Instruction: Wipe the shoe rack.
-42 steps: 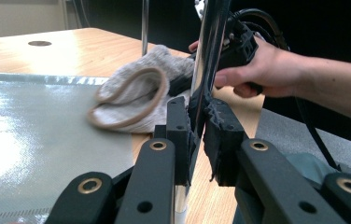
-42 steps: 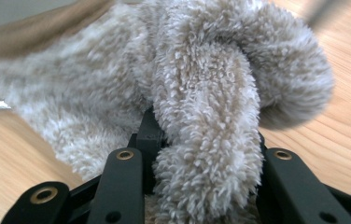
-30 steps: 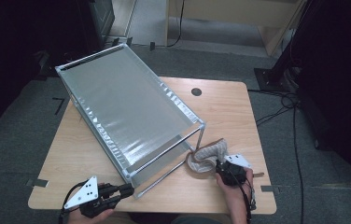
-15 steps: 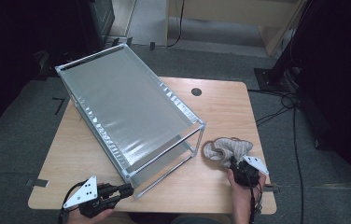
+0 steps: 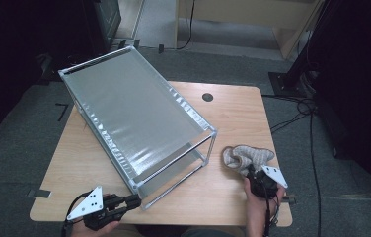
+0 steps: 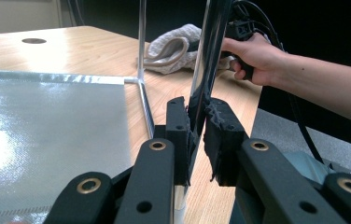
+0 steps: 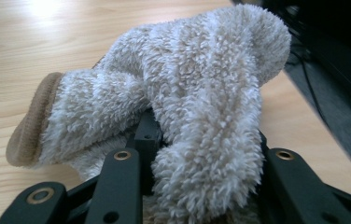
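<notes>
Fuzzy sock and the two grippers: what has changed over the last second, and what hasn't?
The right gripper has dragged the fuzzy sock to the right across the table, away from the metal rack; the sock lay against the rack's near end and now sits clear of it. The jaws stay closed on the sock. The left gripper stayed put, clamped on the rack's corner post, and the rack has not shifted.

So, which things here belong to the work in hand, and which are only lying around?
In the job:
- fluffy sock, gripped by the right gripper
- metal rack, its corner post clamped by the left gripper

Just around:
- cables on the floor
- tape strip on the floor
</notes>
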Demonstrator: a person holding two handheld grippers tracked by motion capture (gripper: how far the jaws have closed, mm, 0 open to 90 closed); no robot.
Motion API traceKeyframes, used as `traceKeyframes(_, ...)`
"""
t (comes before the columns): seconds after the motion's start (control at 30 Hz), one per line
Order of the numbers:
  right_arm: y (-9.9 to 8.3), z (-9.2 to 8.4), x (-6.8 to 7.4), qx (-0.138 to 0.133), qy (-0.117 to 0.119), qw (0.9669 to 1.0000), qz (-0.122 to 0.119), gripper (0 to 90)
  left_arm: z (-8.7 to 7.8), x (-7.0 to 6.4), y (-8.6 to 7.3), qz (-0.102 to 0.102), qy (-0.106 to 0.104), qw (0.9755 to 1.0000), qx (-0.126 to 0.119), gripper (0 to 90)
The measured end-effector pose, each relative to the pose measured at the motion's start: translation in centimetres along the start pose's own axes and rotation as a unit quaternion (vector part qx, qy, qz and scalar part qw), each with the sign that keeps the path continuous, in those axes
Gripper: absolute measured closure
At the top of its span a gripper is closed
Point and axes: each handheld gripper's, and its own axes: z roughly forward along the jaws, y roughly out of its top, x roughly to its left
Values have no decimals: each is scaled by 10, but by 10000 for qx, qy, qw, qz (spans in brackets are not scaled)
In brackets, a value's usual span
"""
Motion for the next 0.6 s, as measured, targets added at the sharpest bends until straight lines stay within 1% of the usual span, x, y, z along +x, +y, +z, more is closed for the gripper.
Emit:
traceKeyframes(0.03, -1, 2, -3, 45, 31, 10000, 28, 612, 0, 0, 0, -1, 0, 10000, 2, 802)
traceKeyframes(0.1, -5, 7, -4, 260, 287, 9992, 41, 585, 1, 0, 0, -3, 12, 10000, 2, 802)
traceKeyframes(0.17, -8, 12, -1, 361, 424, 9984, -87, 561, 1, 0, 0, -1, 21, 10000, 4, 802)
traceKeyframes(0.2, -8, 12, 2, 352, 399, 9984, -181, 552, 1, 0, 0, -2, 17, 10000, 8, 802)
traceKeyframes(0.23, -7, 12, 3, 339, 417, 9983, -210, 541, 0, 0, 0, 0, 14, 10000, 10, 802)
traceKeyframes(0.3, -7, 13, 5, 359, 473, 9980, -201, 540, 0, 0, 0, -7, 11, 10000, 13, 802)
traceKeyframes(0.33, -7, 13, 5, 382, 444, 9981, -210, 548, 0, 0, 0, -12, 8, 10000, 11, 801)
traceKeyframes(0.4, -8, 14, 5, 406, 457, 9979, -231, 575, 0, 0, 0, -11, 8, 10000, 15, 801)
traceKeyframes(0.5, -10, 14, 8, 447, 466, 9973, -362, 624, 1, 0, 0, -20, 12, 10000, 16, 801)
traceKeyframes(0.53, -10, 13, 10, 433, 477, 9970, -427, 638, 1, 0, 0, -20, 14, 10000, 17, 801)
traceKeyframes(0.57, -10, 13, 11, 418, 488, 9970, -436, 646, 1, 0, 0, -24, 19, 10000, 17, 801)
traceKeyframes(0.6, -9, 11, 13, 361, 524, 9972, -394, 653, 1, 0, 0, -32, 19, 10000, 15, 801)
